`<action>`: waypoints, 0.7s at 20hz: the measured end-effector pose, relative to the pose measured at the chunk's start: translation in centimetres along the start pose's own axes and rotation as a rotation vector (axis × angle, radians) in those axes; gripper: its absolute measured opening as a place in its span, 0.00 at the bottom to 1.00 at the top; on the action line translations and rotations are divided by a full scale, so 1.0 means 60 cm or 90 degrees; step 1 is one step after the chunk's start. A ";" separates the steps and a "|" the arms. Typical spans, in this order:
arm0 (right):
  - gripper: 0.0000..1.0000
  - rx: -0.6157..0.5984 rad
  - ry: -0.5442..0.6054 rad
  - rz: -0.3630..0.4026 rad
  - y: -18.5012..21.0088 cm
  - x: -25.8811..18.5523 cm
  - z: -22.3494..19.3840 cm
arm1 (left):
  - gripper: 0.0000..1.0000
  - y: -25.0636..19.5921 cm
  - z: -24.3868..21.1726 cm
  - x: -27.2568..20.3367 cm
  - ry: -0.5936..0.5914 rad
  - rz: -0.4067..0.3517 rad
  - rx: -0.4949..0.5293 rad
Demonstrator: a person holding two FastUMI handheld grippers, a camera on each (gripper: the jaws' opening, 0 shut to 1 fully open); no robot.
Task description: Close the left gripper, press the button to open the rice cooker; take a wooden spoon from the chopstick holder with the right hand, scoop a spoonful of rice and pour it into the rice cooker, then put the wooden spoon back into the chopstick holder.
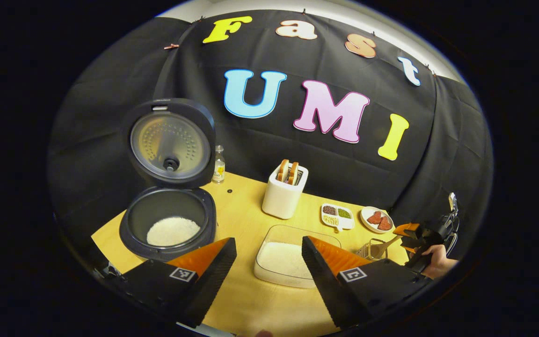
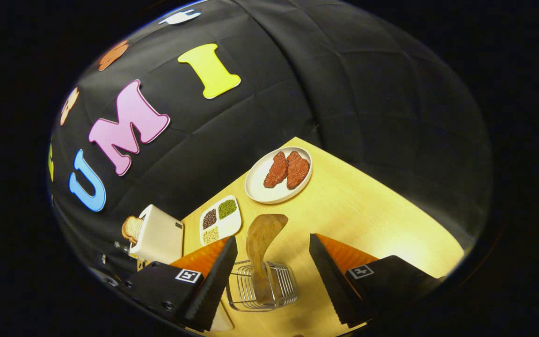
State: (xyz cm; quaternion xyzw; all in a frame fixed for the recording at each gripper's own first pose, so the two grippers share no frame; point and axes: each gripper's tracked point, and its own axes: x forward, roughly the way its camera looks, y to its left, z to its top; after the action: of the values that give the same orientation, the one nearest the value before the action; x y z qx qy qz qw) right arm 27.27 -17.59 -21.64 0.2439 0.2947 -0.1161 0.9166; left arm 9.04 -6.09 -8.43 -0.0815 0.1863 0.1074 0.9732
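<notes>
In the left gripper view the rice cooker (image 1: 169, 220) stands at the far left of the yellow worktop (image 1: 246, 299) with its lid (image 1: 170, 142) swung fully up, and a mound of white rice (image 1: 172, 230) lies in its dark inner pot. The left gripper (image 1: 269, 257) hangs released above the near edge of the worktop, its two fingers spread wide apart and pressing on nothing. Between those fingers, a little farther off, sits a clear tray of rice (image 1: 282, 262). Behind the tray a white toaster (image 1: 284, 192) holds two slices of bread, and a small glass bottle (image 1: 219, 164) stands just right of the cooker's lid. To the right lie a divided dish of beans (image 1: 338, 217) and a white plate with red meat pieces (image 1: 377, 220). At the far right edge the right gripper (image 1: 410, 238) shows in a hand (image 1: 438, 261), close to the wire chopstick holder (image 1: 367, 252) from which the wooden spoon (image 1: 384, 245) sticks out. In the right gripper view the right gripper (image 2: 273, 255) is likewise released, its fingers standing apart on either side of the chopstick holder (image 2: 262, 285) without touching it. The wooden spoon (image 2: 262, 238) stands in the holder, handle down, its bowl leaning toward the far side, clear of both fingers. Beyond lie the dish of beans (image 2: 221, 220), the plate of meat (image 2: 280, 175) and the toaster (image 2: 157, 236).
</notes>
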 end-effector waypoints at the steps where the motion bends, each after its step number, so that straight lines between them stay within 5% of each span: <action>1: 0.96 0.015 0.007 0.007 0.002 0.007 0.000 | 0.95 -0.012 -0.008 0.002 0.003 0.001 0.001; 2: 0.95 0.029 0.017 0.017 0.011 0.013 -0.004 | 0.95 -0.025 -0.012 0.002 0.005 -0.001 0.004; 3: 0.74 0.038 0.024 0.025 0.017 0.016 -0.009 | 0.95 -0.035 -0.018 0.002 0.008 -0.003 0.008; 5: 0.63 0.045 0.027 0.036 0.027 0.025 -0.009 | 0.95 -0.053 -0.029 0.001 0.014 -0.007 0.014; 8: 0.20 0.061 0.028 0.031 0.030 0.023 -0.002 | 0.96 -0.077 -0.041 -0.001 0.021 -0.017 0.013; 14: 0.21 0.060 0.013 0.060 0.053 -0.034 0.020 | 0.95 -0.084 -0.043 -0.018 0.011 -0.035 0.013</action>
State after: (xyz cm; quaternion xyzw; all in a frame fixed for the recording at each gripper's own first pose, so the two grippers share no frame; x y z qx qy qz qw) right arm 27.33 -15.34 -18.37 0.3017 0.2867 -0.0837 0.9054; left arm 8.36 -11.64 -9.79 -0.0776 0.1937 0.0781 0.9749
